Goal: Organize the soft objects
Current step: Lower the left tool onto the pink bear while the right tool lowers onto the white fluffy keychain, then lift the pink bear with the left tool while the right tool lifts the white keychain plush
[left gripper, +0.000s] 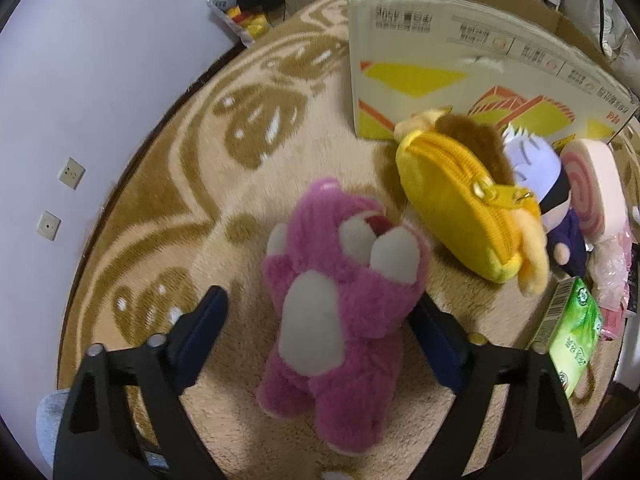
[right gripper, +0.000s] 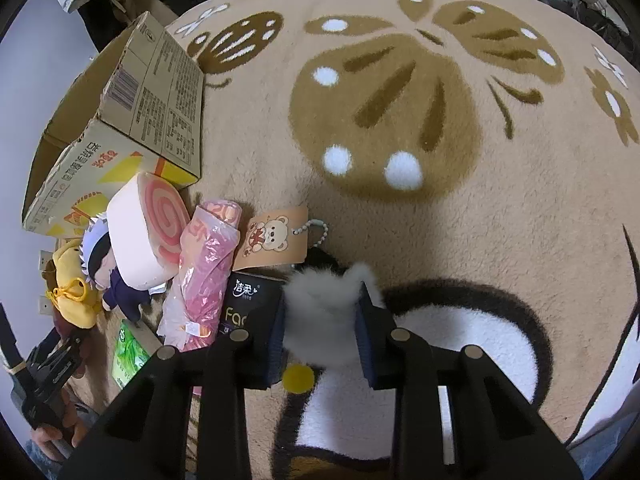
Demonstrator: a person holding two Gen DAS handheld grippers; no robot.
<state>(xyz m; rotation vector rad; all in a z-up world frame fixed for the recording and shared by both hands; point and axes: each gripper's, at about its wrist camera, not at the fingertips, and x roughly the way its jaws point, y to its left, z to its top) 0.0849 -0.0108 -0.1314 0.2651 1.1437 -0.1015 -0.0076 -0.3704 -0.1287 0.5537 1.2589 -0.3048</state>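
Observation:
A pink plush bear (left gripper: 340, 312) lies on the rug between the wide-open jaws of my left gripper (left gripper: 320, 312); the right finger touches its side, the left finger stands apart. My right gripper (right gripper: 322, 316) is shut on a white fluffy plush (right gripper: 324, 312) with a tan bear tag (right gripper: 274, 238) on a bead chain and a yellow spot below. A yellow zip plush pouch (left gripper: 452, 208) (right gripper: 74, 296), a white-haired doll (left gripper: 548, 184) (right gripper: 100, 256) and a pink swirl roll cushion (left gripper: 596, 184) (right gripper: 148, 232) lie beside the open cardboard box (left gripper: 460, 68) (right gripper: 120, 120).
A green tissue pack (left gripper: 576, 336) (right gripper: 128, 352), a pink plastic-wrapped bundle (right gripper: 204, 280) and a dark tissue pack (right gripper: 248, 308) lie on the beige butterfly-patterned rug (right gripper: 440, 220). A white wall (left gripper: 80, 100) with sockets runs along the rug's left edge. The other gripper (right gripper: 48, 380) shows at lower left.

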